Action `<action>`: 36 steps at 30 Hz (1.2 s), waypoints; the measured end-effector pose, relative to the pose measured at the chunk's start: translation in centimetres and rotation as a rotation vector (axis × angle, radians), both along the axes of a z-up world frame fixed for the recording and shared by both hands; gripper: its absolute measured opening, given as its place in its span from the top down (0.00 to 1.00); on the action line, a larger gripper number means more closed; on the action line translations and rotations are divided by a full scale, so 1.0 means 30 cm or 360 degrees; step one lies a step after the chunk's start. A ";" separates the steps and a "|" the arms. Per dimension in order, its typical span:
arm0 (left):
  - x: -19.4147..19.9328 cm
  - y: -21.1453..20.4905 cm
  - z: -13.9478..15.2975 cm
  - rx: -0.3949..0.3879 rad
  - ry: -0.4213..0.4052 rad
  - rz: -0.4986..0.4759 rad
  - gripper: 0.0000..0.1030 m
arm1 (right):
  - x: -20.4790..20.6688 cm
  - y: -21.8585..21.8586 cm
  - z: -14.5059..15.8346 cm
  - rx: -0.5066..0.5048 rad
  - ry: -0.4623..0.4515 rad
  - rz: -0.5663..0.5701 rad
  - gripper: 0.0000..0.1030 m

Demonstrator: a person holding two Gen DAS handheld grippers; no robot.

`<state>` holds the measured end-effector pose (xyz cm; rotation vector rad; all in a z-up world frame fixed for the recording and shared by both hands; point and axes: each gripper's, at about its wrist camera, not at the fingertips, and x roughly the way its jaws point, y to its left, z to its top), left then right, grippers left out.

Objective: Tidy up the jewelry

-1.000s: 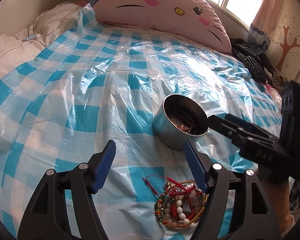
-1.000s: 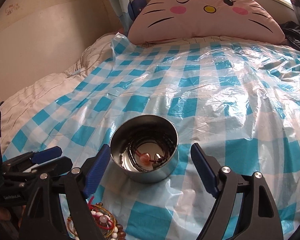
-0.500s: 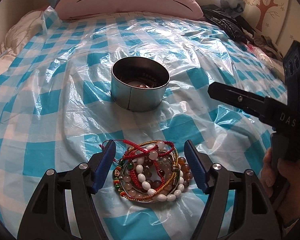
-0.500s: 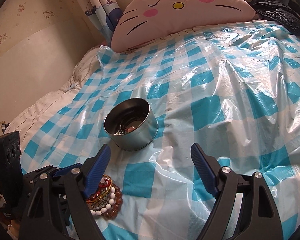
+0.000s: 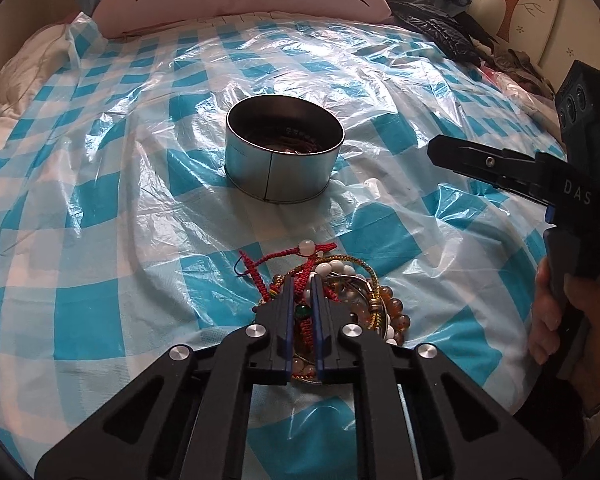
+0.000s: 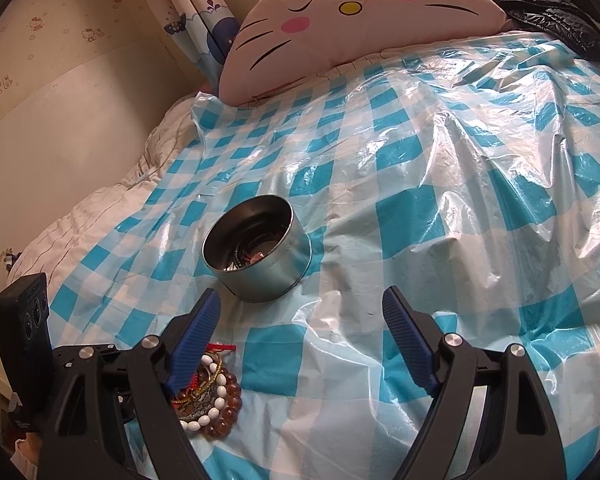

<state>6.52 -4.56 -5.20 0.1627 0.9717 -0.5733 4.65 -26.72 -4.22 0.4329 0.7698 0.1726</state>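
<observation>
Lifting slowly seemed best; our left gripper [image 5: 301, 292] pinched the red cord bracelet [image 5: 296, 258]; our right gripper [image 6: 302, 320] gaped wide, holding nothing; the tin [image 5: 284, 156] sat near

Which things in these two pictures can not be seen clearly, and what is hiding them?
- Bracelets, left wrist view: near part hidden under the left gripper; which strand is pinched is unclear.
- Bracelets, right wrist view: partly behind the right gripper finger.
- Tin contents: dark, too small in both views.
</observation>
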 end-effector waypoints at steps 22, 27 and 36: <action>0.053 0.180 0.112 -0.0354 0.0022 0.0192 1.00 | 0.010 0.067 -0.011 -0.0016 0.0012 0.0139 0.22; 0.071 0.165 0.076 -0.0306 0.0107 0.0173 0.99 | 0.019 0.093 -0.012 -0.0053 0.0023 0.0186 0.20; 0.074 0.105 -0.022 -0.0237 0.0208 0.0164 0.63 | 0.026 0.085 -0.019 -0.0043 0.0031 0.0184 0.19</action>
